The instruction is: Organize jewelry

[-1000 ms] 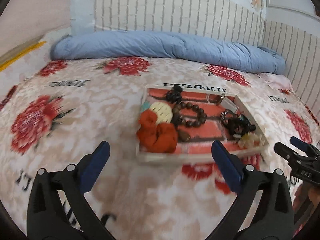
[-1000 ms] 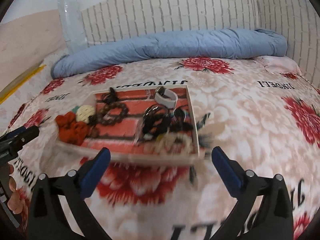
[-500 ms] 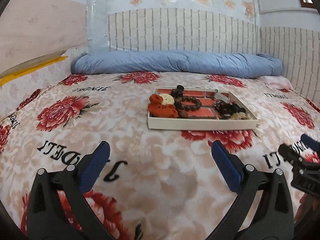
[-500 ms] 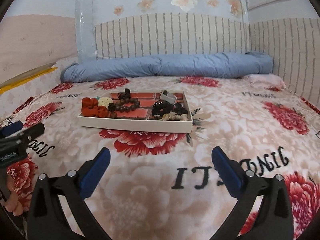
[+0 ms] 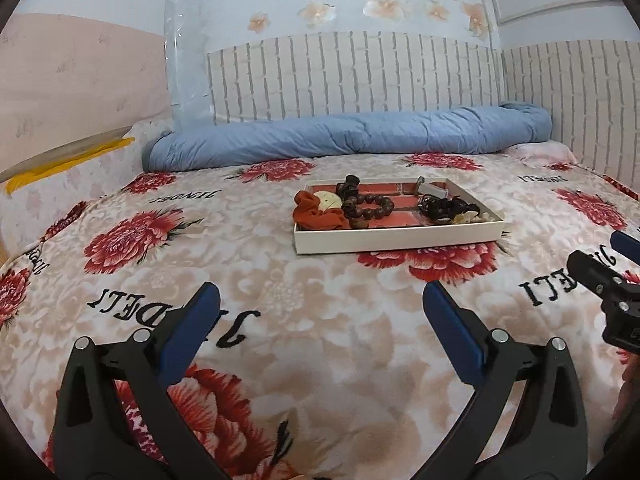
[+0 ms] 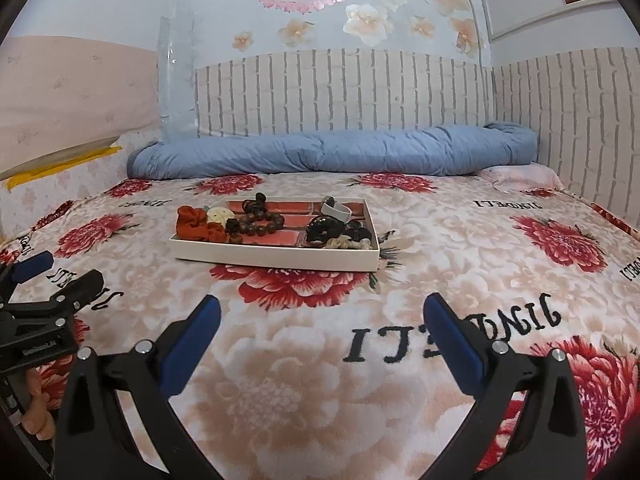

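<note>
A shallow white tray (image 5: 400, 237) with a red brick-pattern floor sits on the bed, also in the right wrist view (image 6: 276, 257). In it lie an orange scrunchie (image 5: 316, 216), a brown bead bracelet (image 5: 370, 206), a cream round piece (image 5: 330, 201), black hair clips (image 5: 440, 209), a grey band (image 6: 338, 211) and pale pieces (image 6: 348, 243). My left gripper (image 5: 320, 320) is open and empty, low over the blanket, well short of the tray. My right gripper (image 6: 320, 320) is open and empty, likewise short of it.
The bed is covered by a beige blanket with red flowers (image 5: 132, 240). A rolled blue quilt (image 5: 352, 136) lies along the brick-pattern headboard wall (image 6: 340, 92). The right gripper shows at the left view's right edge (image 5: 604, 280); the left one at the right view's left edge (image 6: 44, 300).
Both grippers have pulled back from the tray and tilted up to a lower, flatter view. The tray now looks smaller and farther. Both stay open.
</note>
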Available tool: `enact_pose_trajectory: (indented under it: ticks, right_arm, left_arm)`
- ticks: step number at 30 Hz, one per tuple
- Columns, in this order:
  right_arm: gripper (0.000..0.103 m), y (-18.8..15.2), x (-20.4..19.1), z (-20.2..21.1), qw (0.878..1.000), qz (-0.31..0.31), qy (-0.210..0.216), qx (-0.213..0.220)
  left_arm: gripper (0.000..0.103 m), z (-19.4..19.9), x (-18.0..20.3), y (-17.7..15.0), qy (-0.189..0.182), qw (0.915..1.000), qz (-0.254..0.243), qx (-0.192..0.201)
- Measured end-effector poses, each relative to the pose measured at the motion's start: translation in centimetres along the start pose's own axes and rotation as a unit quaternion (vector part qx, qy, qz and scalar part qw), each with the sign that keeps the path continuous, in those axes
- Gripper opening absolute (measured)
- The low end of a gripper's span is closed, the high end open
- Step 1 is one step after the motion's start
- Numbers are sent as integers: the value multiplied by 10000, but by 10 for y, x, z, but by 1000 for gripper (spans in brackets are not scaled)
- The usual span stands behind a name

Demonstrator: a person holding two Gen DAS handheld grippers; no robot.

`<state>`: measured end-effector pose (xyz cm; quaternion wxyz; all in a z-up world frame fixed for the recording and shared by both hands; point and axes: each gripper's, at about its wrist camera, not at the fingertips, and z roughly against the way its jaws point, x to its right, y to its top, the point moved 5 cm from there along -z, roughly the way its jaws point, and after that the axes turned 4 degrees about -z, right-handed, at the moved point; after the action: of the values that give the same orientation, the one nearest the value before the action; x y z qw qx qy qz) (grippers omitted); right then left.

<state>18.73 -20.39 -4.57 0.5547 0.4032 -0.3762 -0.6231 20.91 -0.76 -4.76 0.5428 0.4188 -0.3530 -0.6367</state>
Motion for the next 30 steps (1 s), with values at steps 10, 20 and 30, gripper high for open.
enact_pose_trajectory:
  ticks: [10,20,30]
  right_arm:
    - [99,2,0,6,9999,55,-103,-23]
    - [99,6,0,11,9999,96,-126,32]
    - [99,4,-2,14,9999,129,-112,-12]
  left_arm:
    - [98,10,-2,4,4,9999,48,120]
    - [98,13,-4,2,66,9999,107,68]
    - [98,13,-5,2,-66,9999,127,3]
